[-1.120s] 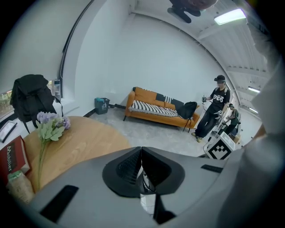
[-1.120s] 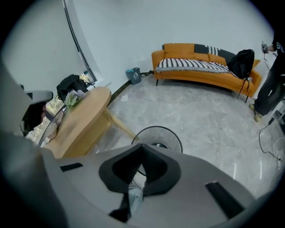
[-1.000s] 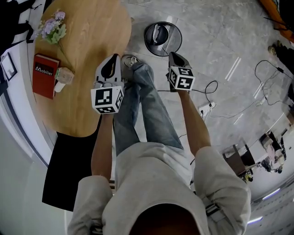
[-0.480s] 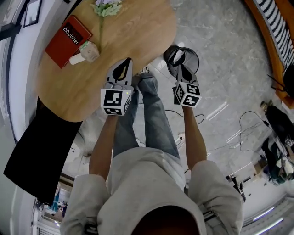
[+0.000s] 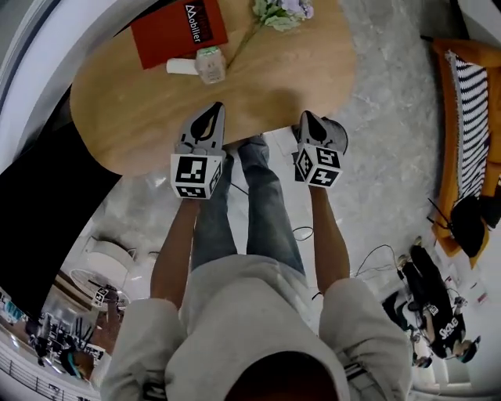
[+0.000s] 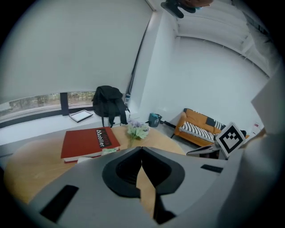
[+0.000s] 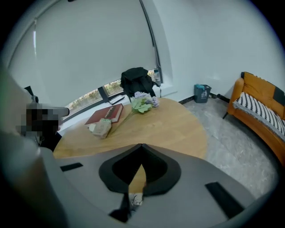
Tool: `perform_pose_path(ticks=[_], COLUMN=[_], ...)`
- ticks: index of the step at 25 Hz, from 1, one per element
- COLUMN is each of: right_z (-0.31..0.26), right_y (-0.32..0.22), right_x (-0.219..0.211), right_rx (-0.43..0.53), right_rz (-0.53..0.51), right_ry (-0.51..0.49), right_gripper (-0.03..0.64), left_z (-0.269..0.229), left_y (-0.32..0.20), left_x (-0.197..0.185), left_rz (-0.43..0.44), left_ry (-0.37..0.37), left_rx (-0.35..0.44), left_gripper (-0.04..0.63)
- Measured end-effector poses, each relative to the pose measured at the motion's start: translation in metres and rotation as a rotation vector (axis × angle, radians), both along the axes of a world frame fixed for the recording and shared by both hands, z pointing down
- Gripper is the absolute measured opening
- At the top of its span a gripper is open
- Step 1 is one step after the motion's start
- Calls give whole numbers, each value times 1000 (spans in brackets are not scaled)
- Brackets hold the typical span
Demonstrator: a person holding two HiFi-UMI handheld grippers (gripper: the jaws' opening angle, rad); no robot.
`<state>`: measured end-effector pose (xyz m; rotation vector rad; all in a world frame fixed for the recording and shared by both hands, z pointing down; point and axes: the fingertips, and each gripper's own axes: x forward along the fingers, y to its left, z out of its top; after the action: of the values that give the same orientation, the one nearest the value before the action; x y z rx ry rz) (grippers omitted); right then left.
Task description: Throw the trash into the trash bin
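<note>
A crumpled pale-green piece of trash (image 5: pixel 210 64) lies on the oval wooden table (image 5: pixel 141 117), beside a small white scrap (image 5: pixel 180 66) and in front of a red book (image 5: pixel 178 31). My left gripper (image 5: pixel 208 111) hovers over the table's near edge, shut and empty; its tips meet (image 6: pixel 141 148). My right gripper (image 5: pixel 307 117) is level with it, also shut and empty (image 7: pixel 141 145). The trash (image 7: pixel 102 127) lies ahead and to the left of it. Just right of the right gripper, part of the dark trash bin (image 5: pixel 340 135) shows on the floor.
A flower sprig (image 5: pixel 278 12) lies on the table beyond the trash. A black backpack (image 7: pixel 137 80) stands behind the table by the window. An orange sofa (image 5: pixel 470 102) is at the right, a black panel (image 5: pixel 39 211) at the left. The person's legs (image 5: pixel 250 204) are below.
The person has turned from the bin toward the table. Both grippers swung with them, and the bin slid from ahead to beside the right gripper. Both stay shut.
</note>
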<state>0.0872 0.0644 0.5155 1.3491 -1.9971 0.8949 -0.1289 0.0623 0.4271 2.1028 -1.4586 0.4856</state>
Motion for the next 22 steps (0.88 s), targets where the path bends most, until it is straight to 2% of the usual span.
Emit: perform_pose_path(ticks=[5, 10, 17, 22], right_z=[-7, -11, -25, -30], right_y=[-16, -14, -16, -19], right_x=[-63, -127, -200, -234], right_rx=[6, 2, 8, 9], right_rz=[-192, -337, -483, -517], right_ry=[-16, -37, -67, -92], right_gripper=[29, 29, 29, 29], left_z=[-5, -9, -15, -21], left_y=[15, 39, 68, 75], left_x=[-51, -101, -159, -183], left_rz=[-168, -292, -440, -482], left_ry=[-5, -12, -24, -36], left_rx=[10, 12, 17, 25], left_gripper=[18, 18, 18, 18])
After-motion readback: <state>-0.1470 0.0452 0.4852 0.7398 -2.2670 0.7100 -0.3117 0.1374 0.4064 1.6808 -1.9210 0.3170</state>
